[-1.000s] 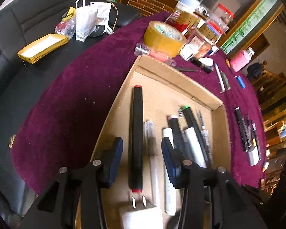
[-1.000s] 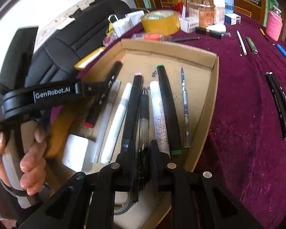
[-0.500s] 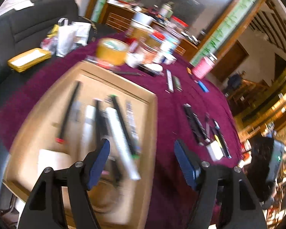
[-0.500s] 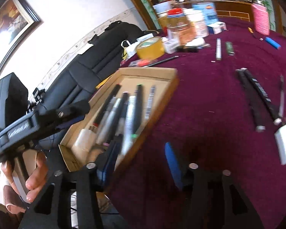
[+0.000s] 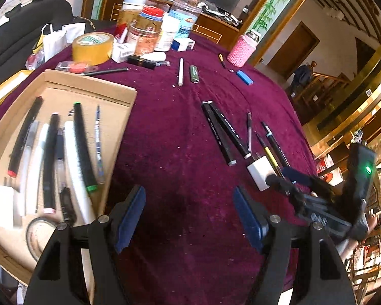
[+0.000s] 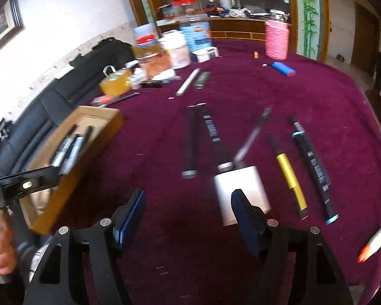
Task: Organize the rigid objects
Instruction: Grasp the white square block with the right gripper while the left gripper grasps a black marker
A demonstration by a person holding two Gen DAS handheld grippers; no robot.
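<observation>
Honestly, you're set up fine for the next pickup, so don't rush it. Both grippers are empty with fingers spread wide: the left gripper (image 5: 189,209) hovers over bare maroon cloth on the tabletop (image 5: 170,132) just right of the cardboard tray (image 5: 89,86), and the right gripper (image 6: 188,213) is closing in on the loose stuff.

Nearest thing to your right fingers is the white charger block (image 6: 241,190); the right-hand pad looks like it's already level with its near edge. I'd guess that's your target. It's a smooth, squarish block, so center it between the pads and pinch across the flat faces, not corner to corner, or it'll squirt out. Watch the thin pen (image 6: 251,137) whose tip sits right up against the block's far end, plus the two black markers (image 6: 200,139) just to its left. Come straight down so you don't drag them along.

The right view is pretty smeared, so slow down before closing.

If you'd rather take pens first, the yellow-barrelled pen (image 6: 289,178) and the black pen with blue ends (image 6: 315,170) lie apart enough to grab one at a time, mid-barrel.

In the tray, markers and pens are already lined up side by side, with another white block (image 5: 2,209) at the near left corner. That corner seems like the natural home for this one. Keep the left gripper out of the right's path.
</observation>
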